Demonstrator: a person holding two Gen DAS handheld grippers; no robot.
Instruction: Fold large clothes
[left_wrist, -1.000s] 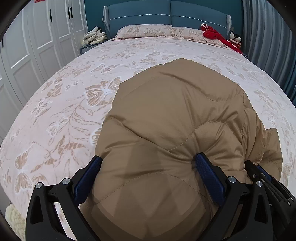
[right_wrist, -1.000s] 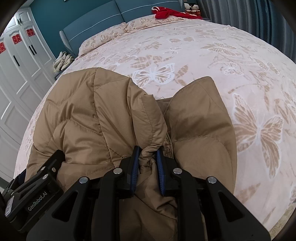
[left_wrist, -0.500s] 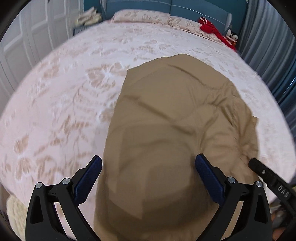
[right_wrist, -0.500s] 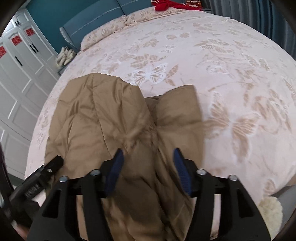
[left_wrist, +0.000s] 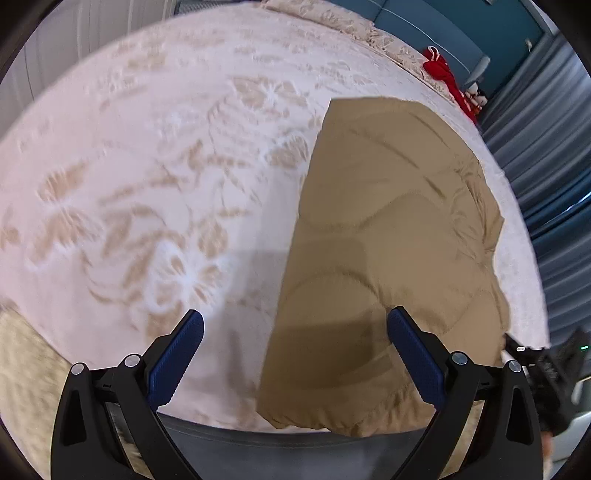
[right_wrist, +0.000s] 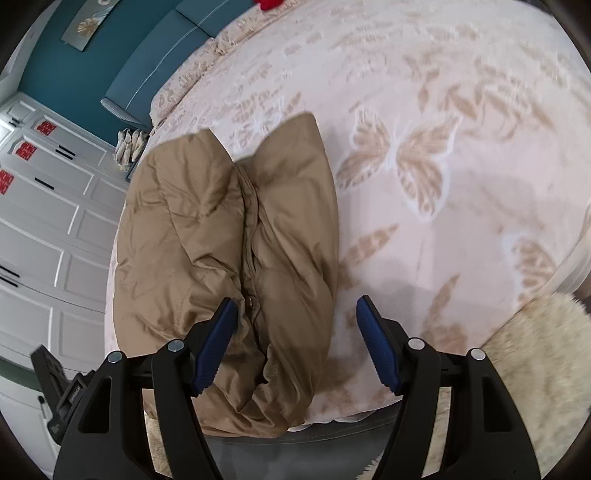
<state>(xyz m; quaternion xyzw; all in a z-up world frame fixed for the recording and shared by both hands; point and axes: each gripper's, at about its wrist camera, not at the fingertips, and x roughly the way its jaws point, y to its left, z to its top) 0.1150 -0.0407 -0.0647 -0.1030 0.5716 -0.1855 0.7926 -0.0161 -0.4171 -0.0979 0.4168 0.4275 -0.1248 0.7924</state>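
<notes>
A tan quilted puffer jacket (left_wrist: 388, 236) lies folded on the bed, reaching the near edge; in the right wrist view the same jacket (right_wrist: 229, 236) shows two padded halves side by side. My left gripper (left_wrist: 295, 332) hangs open above the jacket's left edge, nothing between its fingers. My right gripper (right_wrist: 297, 317) hovers over the jacket's right half with its jaws still opening; the pads do not press on the fabric. The left gripper (right_wrist: 55, 384) shows at the lower left of the right wrist view.
The bed has a pink floral cover (left_wrist: 147, 184) and a teal headboard (right_wrist: 155, 55). A red garment (left_wrist: 443, 77) lies near the pillows. White wardrobe doors (right_wrist: 44, 229) stand left. A fluffy cream rug (right_wrist: 546, 354) lies by the bed's corner. Grey curtains (left_wrist: 546, 155) hang right.
The right gripper let go of the jacket fold and opened. Both grippers pulled back toward the bed's near edge, the left shifting left off the jacket.
</notes>
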